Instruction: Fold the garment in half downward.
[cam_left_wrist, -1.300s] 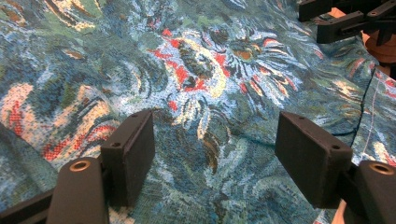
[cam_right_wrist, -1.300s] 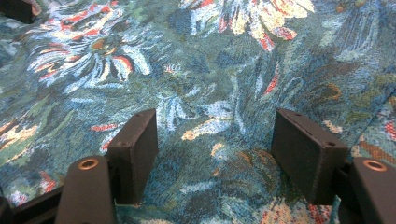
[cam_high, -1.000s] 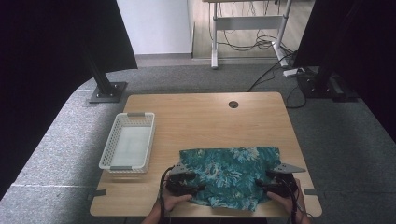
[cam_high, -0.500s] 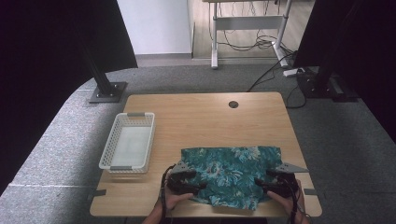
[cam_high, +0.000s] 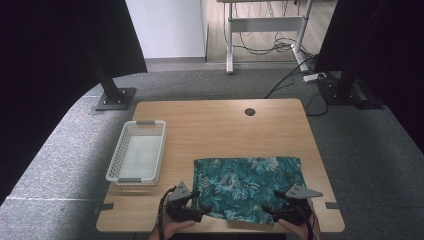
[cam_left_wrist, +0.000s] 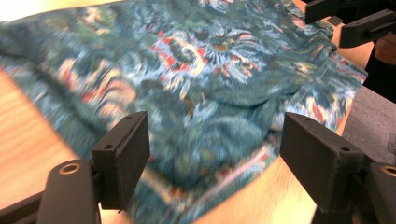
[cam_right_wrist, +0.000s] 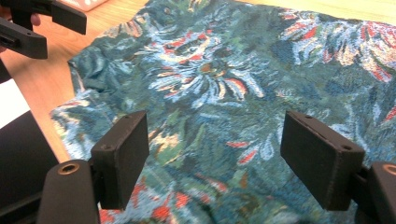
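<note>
**Patterned cloth at the near edge, both tools gaping over it**

At 7 o'clock on the tabletop the left tool is held low over the near left corner of the floral cloth; at 5 o'clock the right tool is held over the near right corner. In both gripper views the jaws are seen spread wide, with printed fabric between them and nothing clamped.

The cloth is spread mostly flat across the near right part of the tabletop, from 6 o'clock toward 4 o'clock, its near hem lying at the table edge. It is judged to be light, limp and thin: it will sag and fold when lifted, and a single layer may slip from smooth pads. The near corners, or the hemmed edge seen in the left gripper view, are judged the best places to be gripped, since a doubled seam gives more to pinch. Small wrinkles near the hem suggest that the fabric bunches easily.

Farther off, at 9 o'clock, a white basket is seen well apart from the cloth.

Whether the cloth is one layer or already folded cannot be told. The person's hands are cut off at the bottom of the high view, and the left gripper view is blurred.
</note>
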